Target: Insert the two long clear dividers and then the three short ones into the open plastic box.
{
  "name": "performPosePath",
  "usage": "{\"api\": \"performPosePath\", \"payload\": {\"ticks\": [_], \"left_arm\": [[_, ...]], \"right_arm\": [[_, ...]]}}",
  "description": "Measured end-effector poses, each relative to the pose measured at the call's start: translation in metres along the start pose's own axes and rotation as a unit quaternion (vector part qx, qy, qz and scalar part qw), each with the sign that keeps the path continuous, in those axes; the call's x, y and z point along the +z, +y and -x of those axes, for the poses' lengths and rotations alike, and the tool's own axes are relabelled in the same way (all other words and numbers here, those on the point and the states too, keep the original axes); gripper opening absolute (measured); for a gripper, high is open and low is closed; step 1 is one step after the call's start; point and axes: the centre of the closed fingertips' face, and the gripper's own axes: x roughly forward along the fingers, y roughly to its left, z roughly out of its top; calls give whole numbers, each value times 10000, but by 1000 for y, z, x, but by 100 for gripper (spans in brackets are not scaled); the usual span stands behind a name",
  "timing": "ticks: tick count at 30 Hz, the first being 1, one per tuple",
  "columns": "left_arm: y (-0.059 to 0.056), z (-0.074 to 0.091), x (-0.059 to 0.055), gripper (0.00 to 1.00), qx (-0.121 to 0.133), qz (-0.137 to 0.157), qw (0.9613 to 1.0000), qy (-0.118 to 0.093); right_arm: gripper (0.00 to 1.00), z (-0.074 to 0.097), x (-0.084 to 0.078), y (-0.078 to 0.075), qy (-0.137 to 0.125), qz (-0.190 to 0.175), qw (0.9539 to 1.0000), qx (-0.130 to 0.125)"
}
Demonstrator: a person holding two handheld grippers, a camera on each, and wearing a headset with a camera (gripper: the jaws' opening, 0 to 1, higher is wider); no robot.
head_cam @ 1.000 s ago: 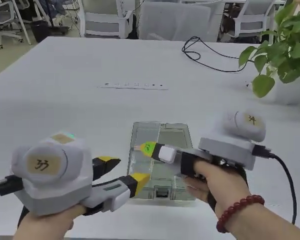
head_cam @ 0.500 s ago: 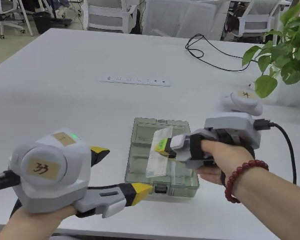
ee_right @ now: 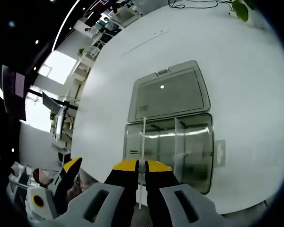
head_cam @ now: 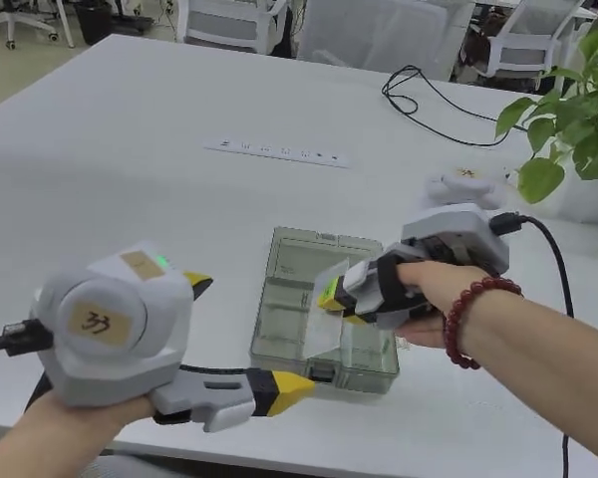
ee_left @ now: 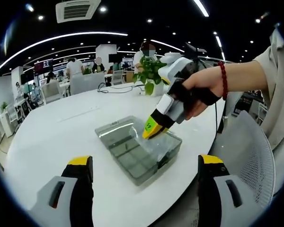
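Note:
The open clear plastic box (head_cam: 279, 242) lies on the white table, lid folded back (ee_right: 170, 90). At least one clear divider stands inside its base (ee_right: 175, 142). My right gripper (head_cam: 329, 295) hovers over the box's middle, shut on a long clear divider (head_cam: 324, 324) that hangs tilted down into the box. In the right gripper view that divider (ee_right: 143, 137) shows edge-on between the shut gripper (ee_right: 142, 163). My left gripper (head_cam: 241, 337) is open and holds nothing, near the box's front left corner. The left gripper view has the box (ee_left: 128, 142) ahead of the left gripper (ee_left: 145, 161).
A potted plant (head_cam: 568, 110) stands at the far right, a black cable (head_cam: 429, 100) behind it. A white power strip (head_cam: 284, 152) lies beyond the box and a small white device (head_cam: 463, 184) to its right. Office chairs line the far table edge.
The right gripper has shifted from the box's left part toward its middle, and the clear divider now shows tilted under its tips. The left gripper has stayed open at the near left.

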Motion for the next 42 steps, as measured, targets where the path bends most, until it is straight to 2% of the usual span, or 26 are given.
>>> {"api": "performPosePath", "payload": {"ticks": [3, 8, 11, 16, 30, 38, 42], "left_arm": [[-1, 0, 2, 98, -40, -51, 10000, -36], [0, -1, 0, 100, -40, -124, 9999, 45], [0, -2, 3, 100, -46, -109, 9999, -51], [1, -3, 2, 100, -33, -55, 10000, -39], [6, -2, -2, 100, 42, 0, 10000, -27], [10, -1, 0, 99, 83, 69, 9999, -97], [11, -2, 0, 99, 79, 60, 9999, -79]], "right_arm": [[6, -4, 3, -3, 132, 25, 9998, -131], [6, -10, 6, -6, 293, 72, 9991, -281], [6, -10, 0, -4, 418, 74, 9985, -352], [6, -15, -2, -8, 523, 89, 9974, -486], [6, -26, -7, -12, 722, 48, 9956, -598], [7, -29, -7, -12, 796, 39, 9949, -623], [7, -29, -7, -11, 896, 199, 9933, -705]]}}
